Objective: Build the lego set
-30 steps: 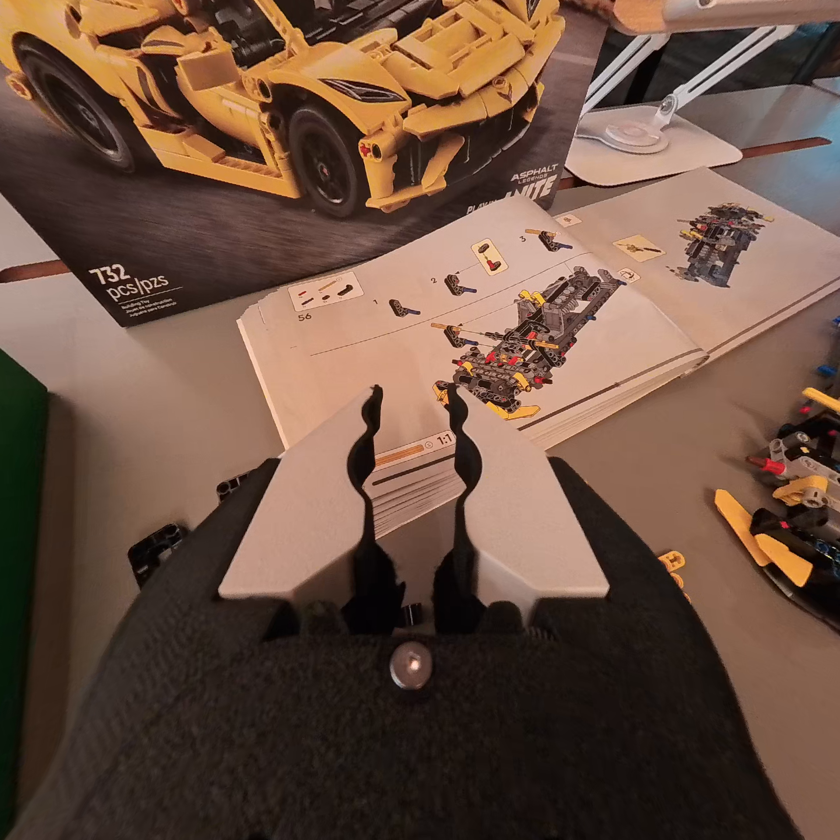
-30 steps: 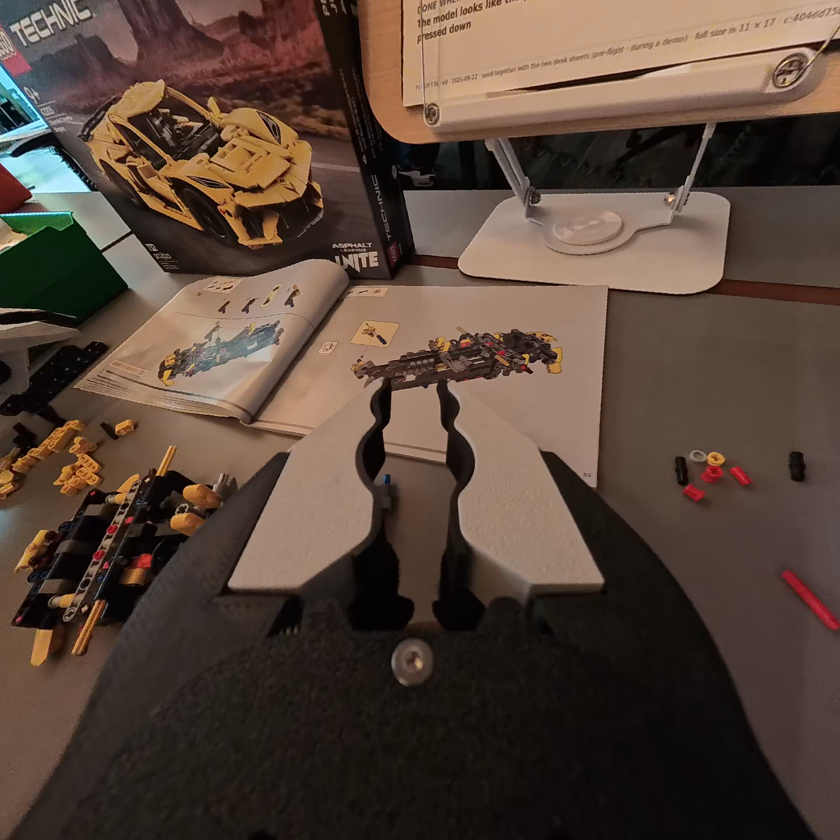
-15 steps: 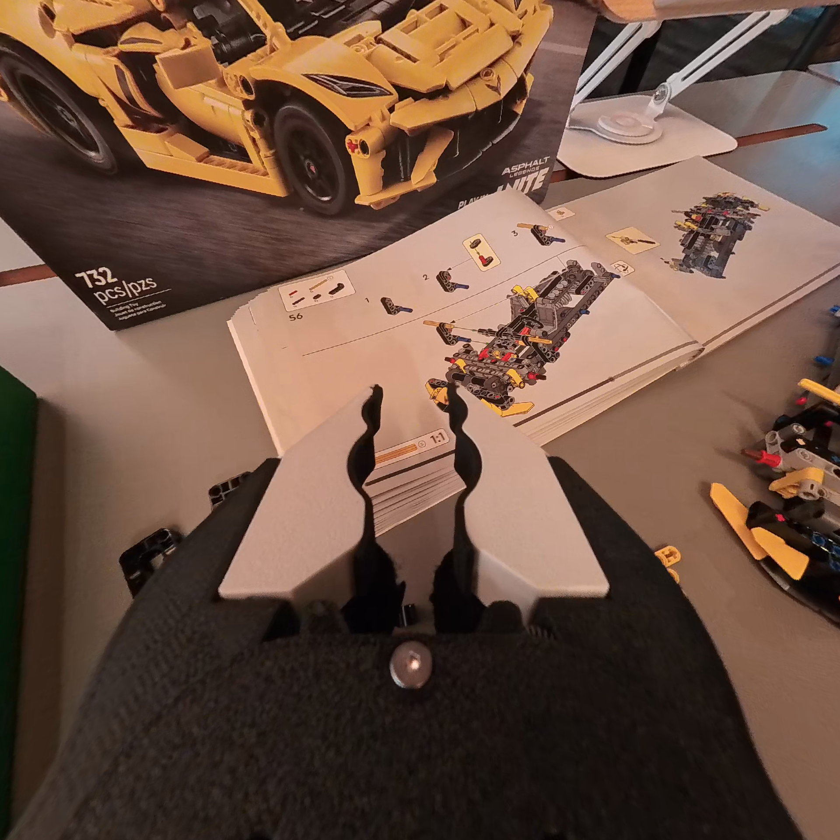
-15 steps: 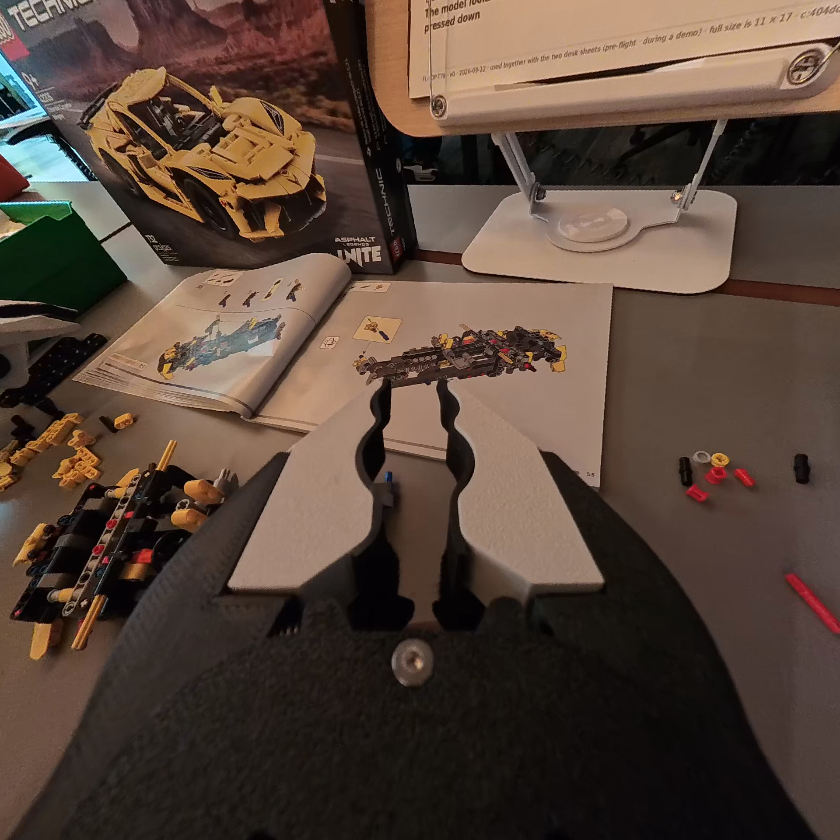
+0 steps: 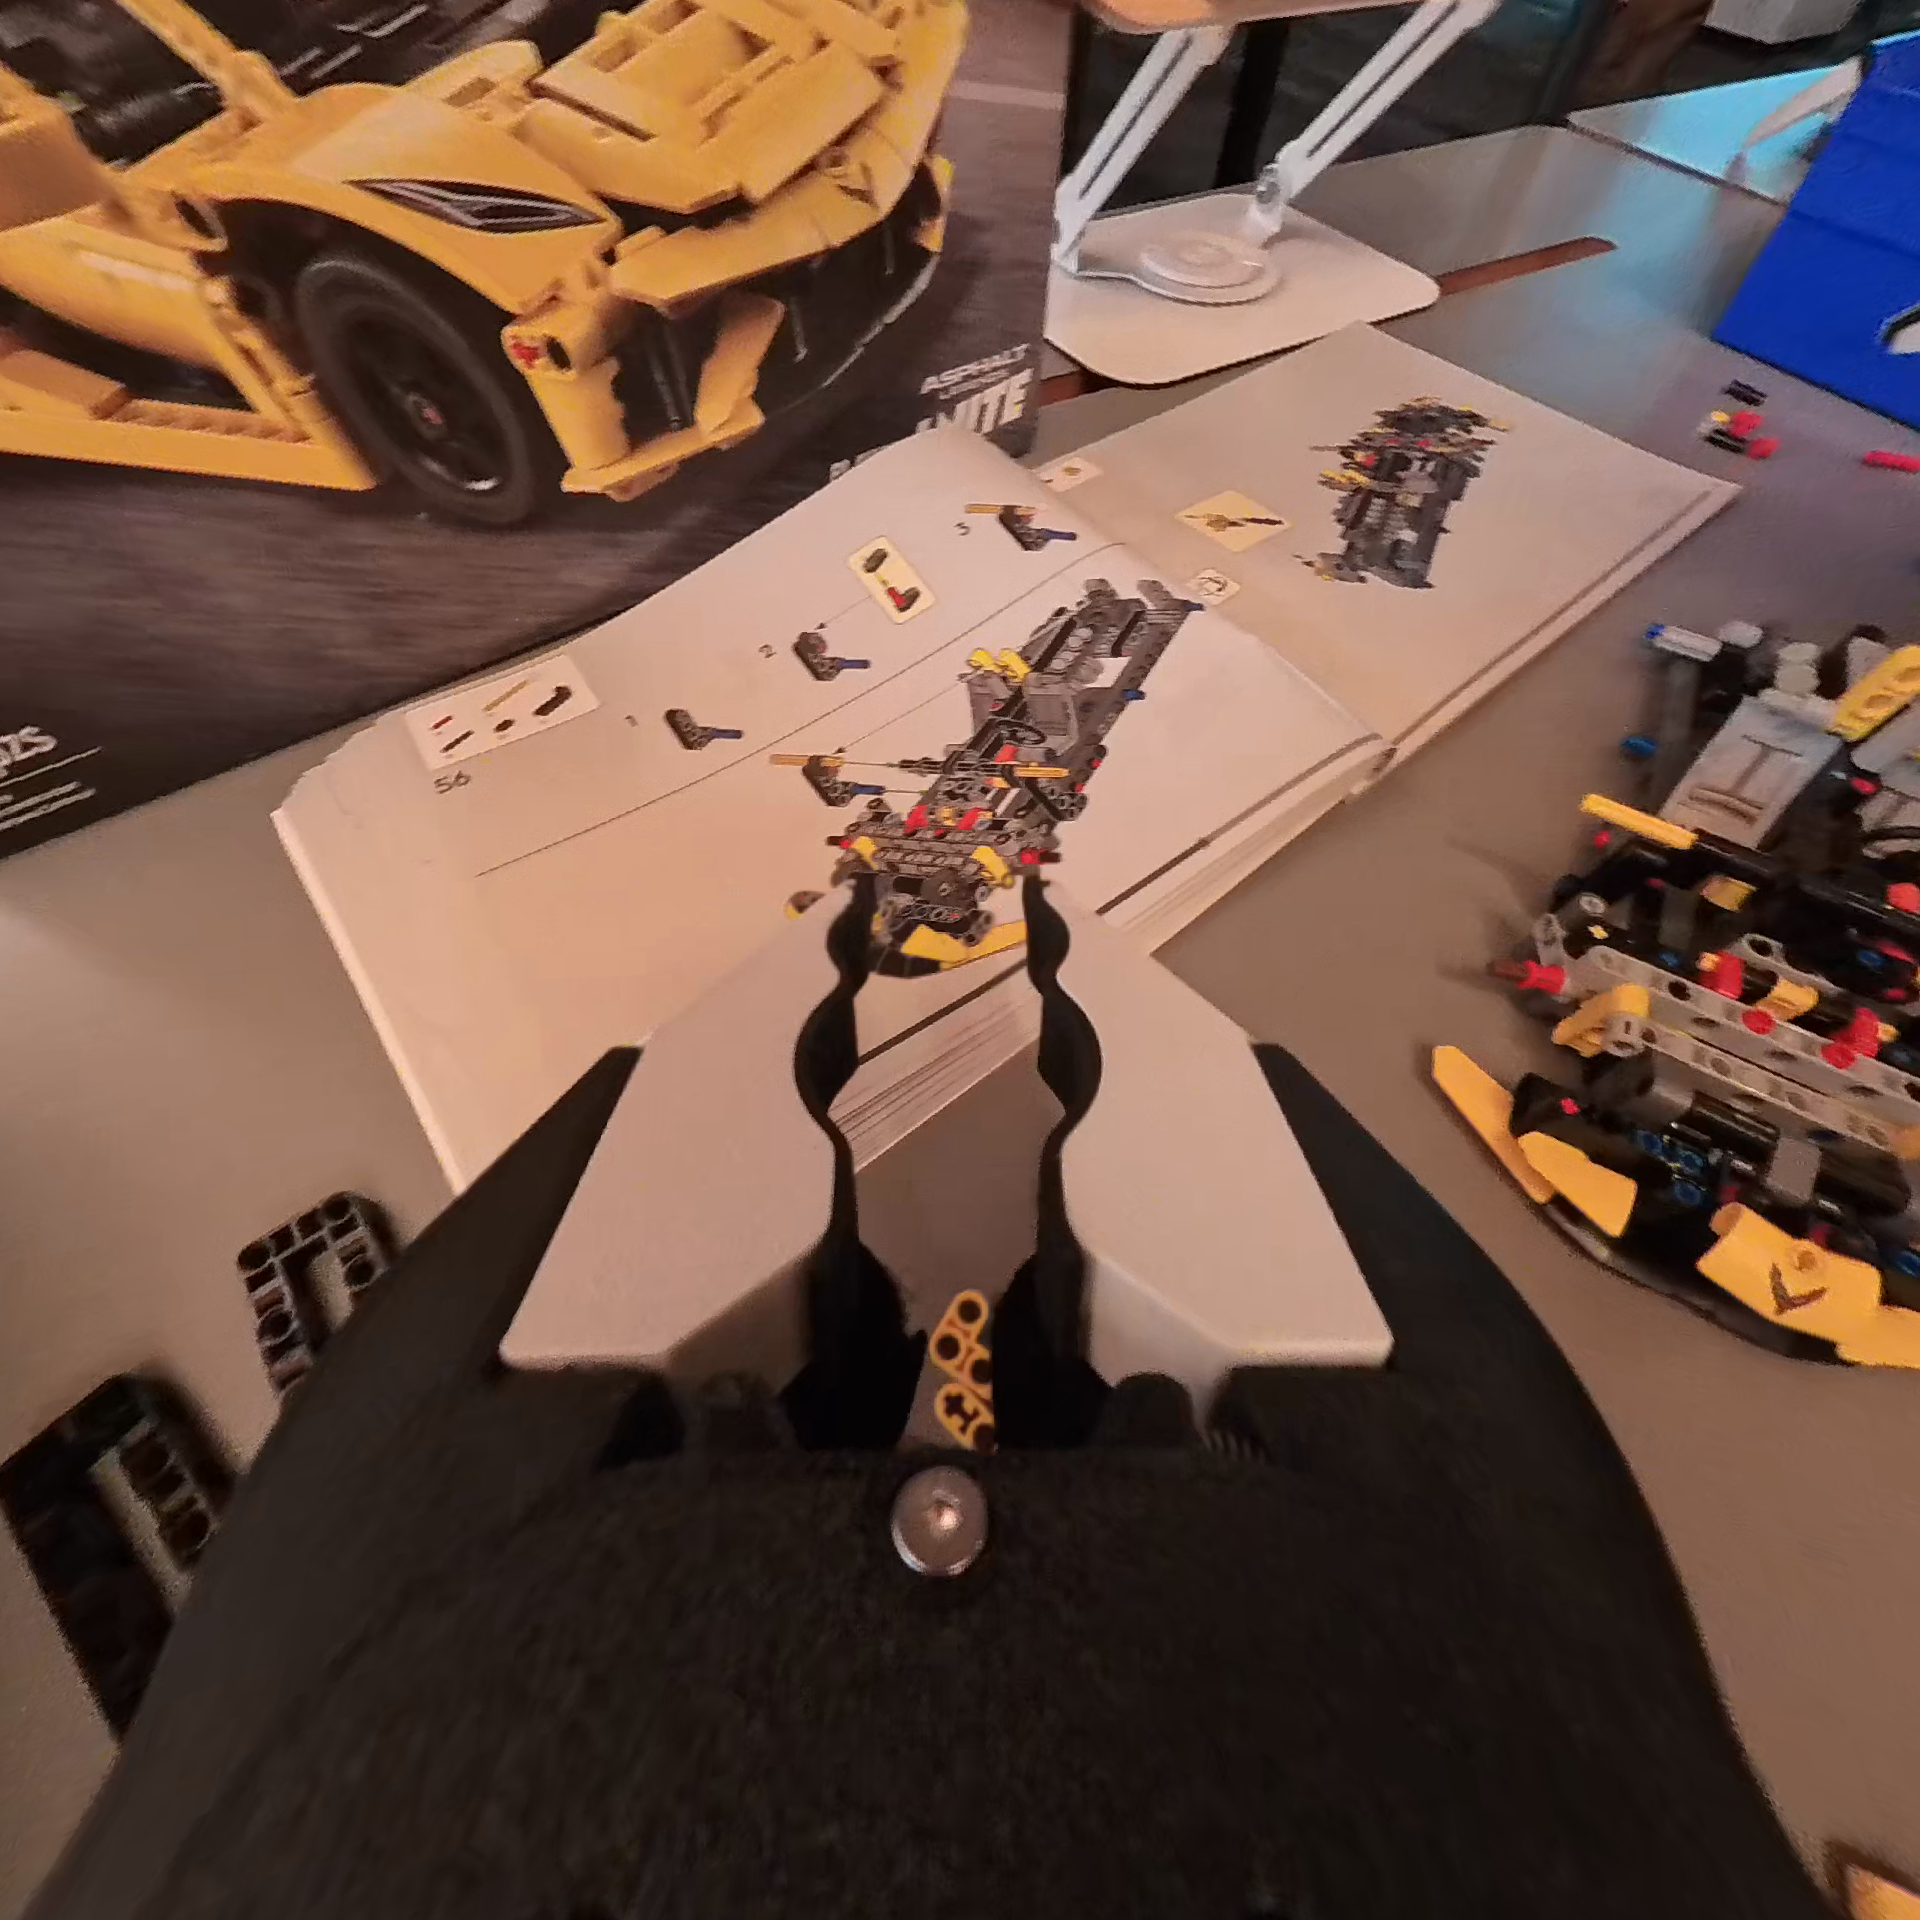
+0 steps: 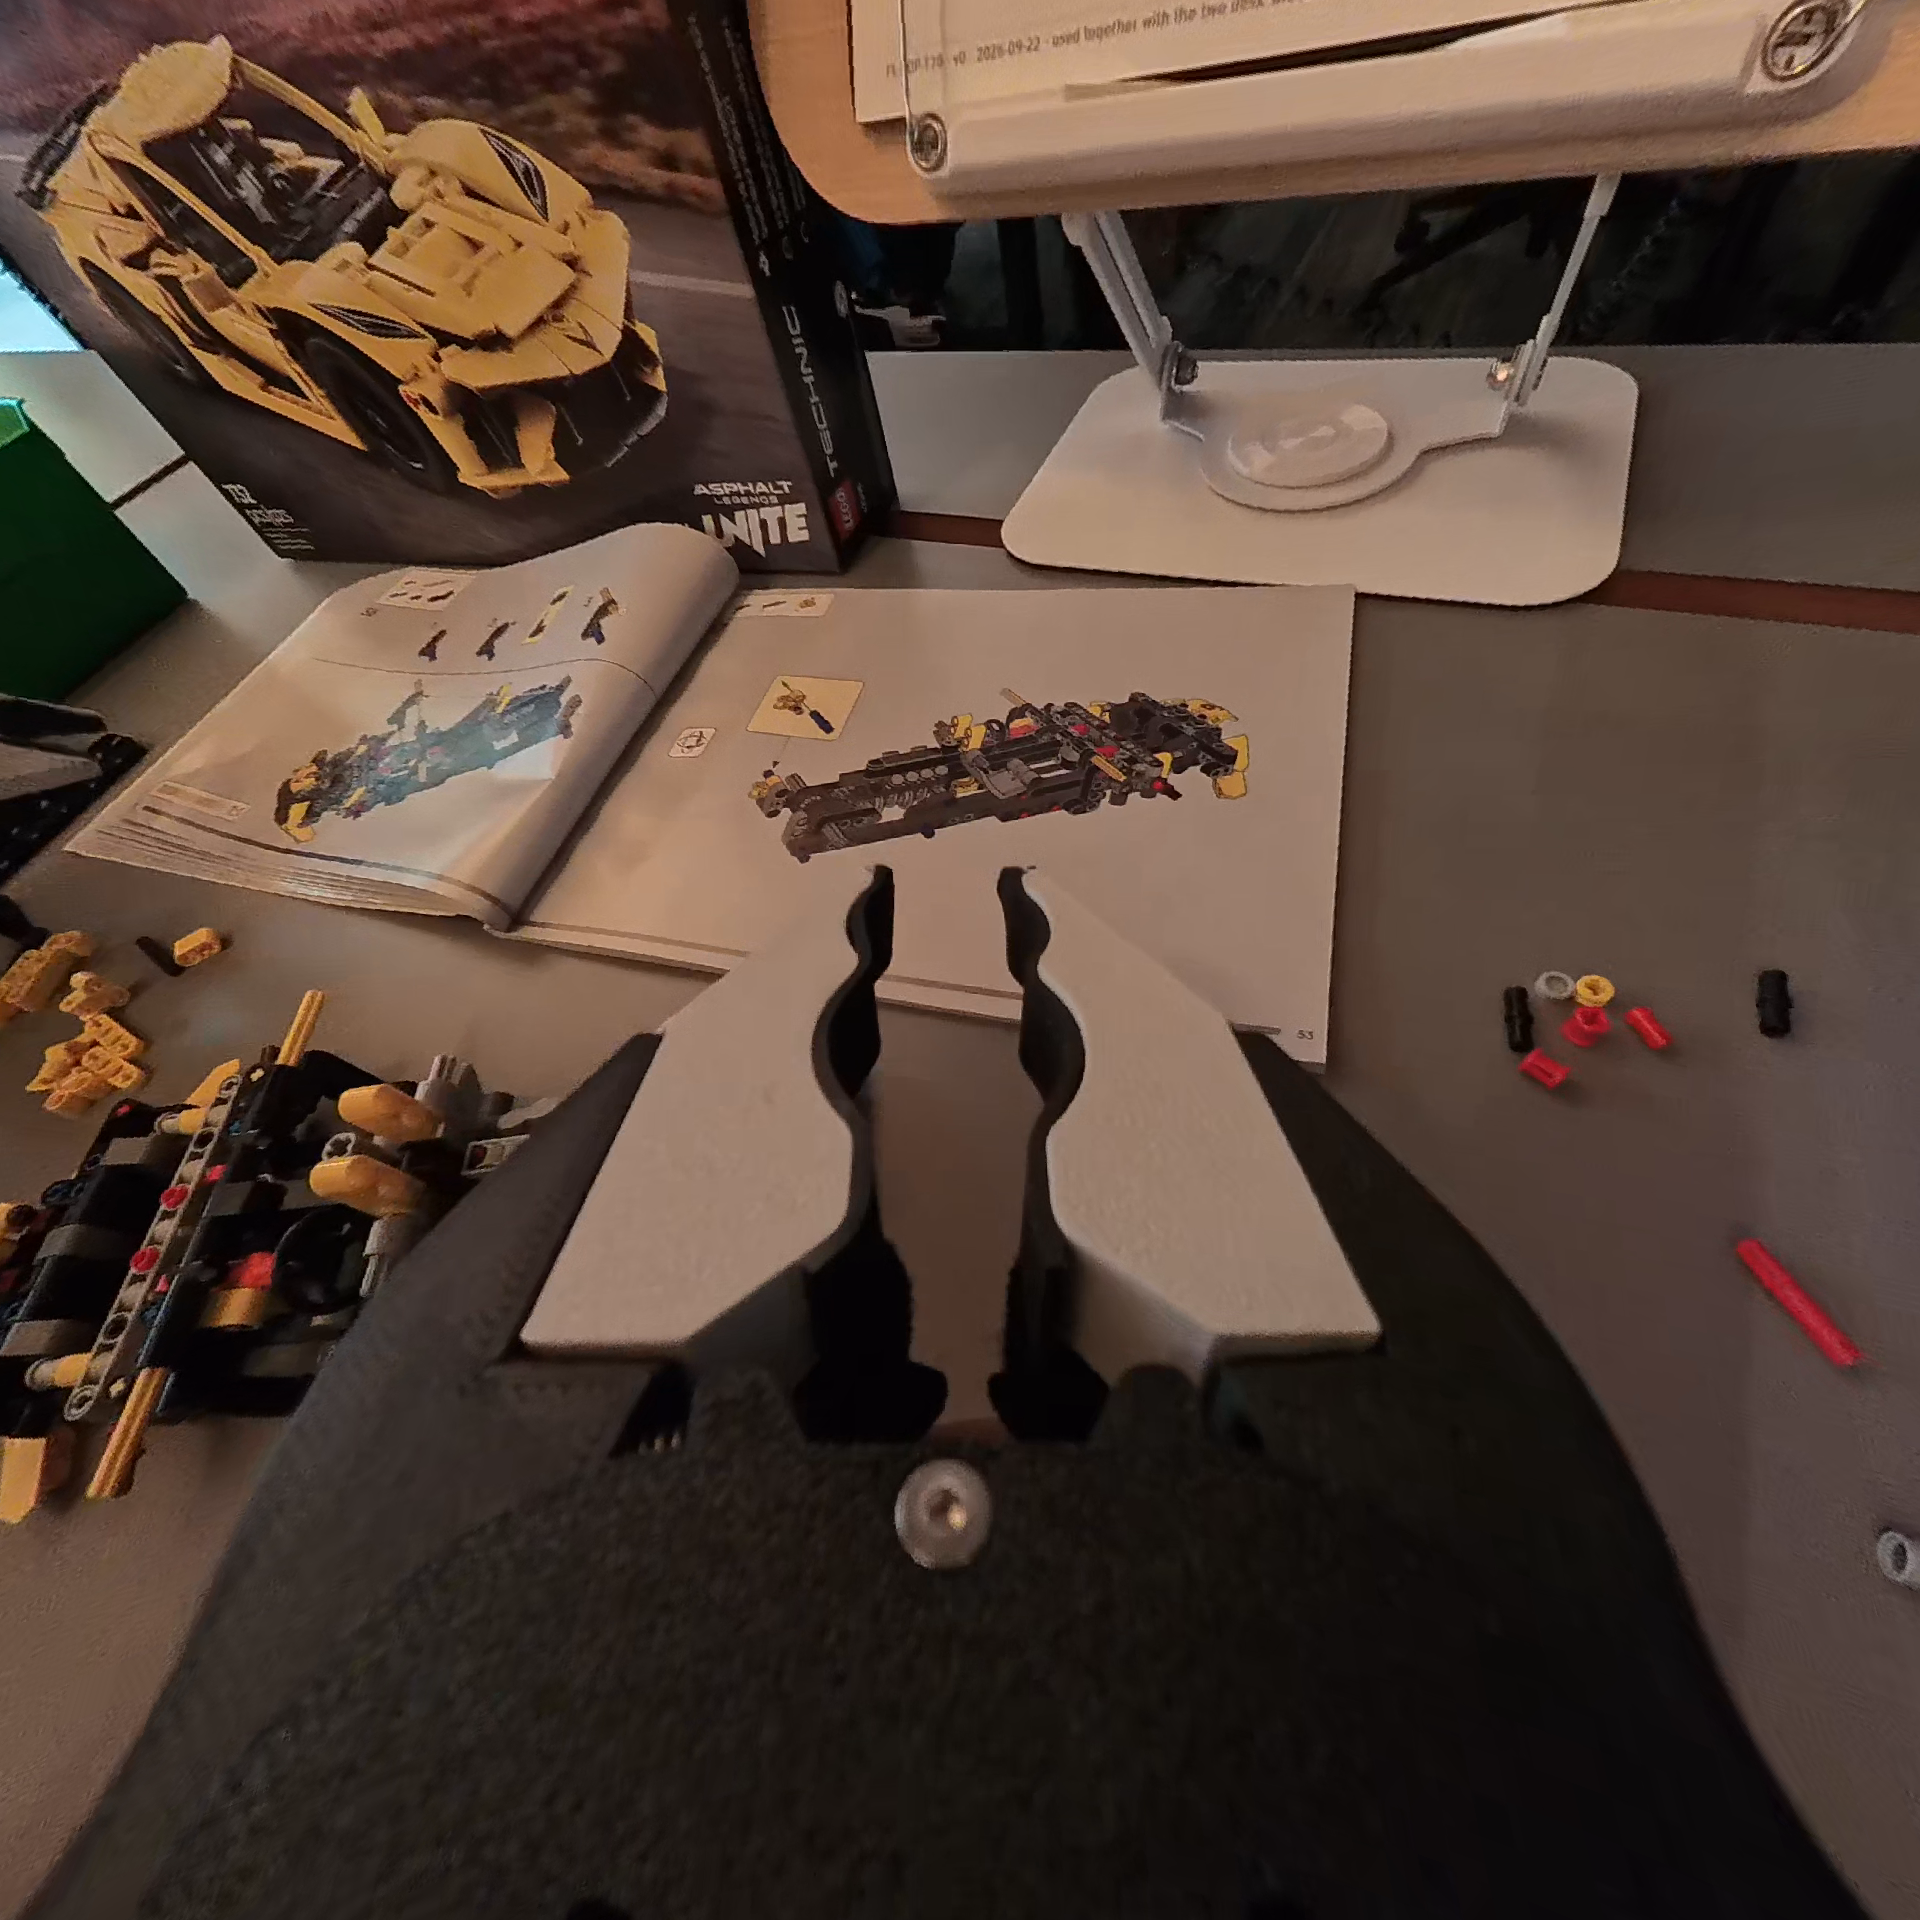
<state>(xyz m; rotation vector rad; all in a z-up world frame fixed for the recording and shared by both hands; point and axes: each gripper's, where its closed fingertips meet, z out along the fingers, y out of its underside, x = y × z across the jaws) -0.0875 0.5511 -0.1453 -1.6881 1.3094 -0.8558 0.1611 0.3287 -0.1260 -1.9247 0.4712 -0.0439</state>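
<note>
Right wrist view: the set's box (image 6: 395,301) stands behind the open instruction booklet (image 6: 935,769) on the grey table (image 6: 1610,852); the half-built car chassis (image 6: 208,1236) lies left (loose red pins (image 6: 1590,1023) right). Both the right gripper (image 6: 940,883) and left gripper (image 5: 940,899) are parted, holding nothing.

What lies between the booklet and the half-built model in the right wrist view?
Bare table only: the booklet lies behind, the model sits nearer left, and a grey strip of table separates them. Loose yellow pieces lie off to the left.
</note>
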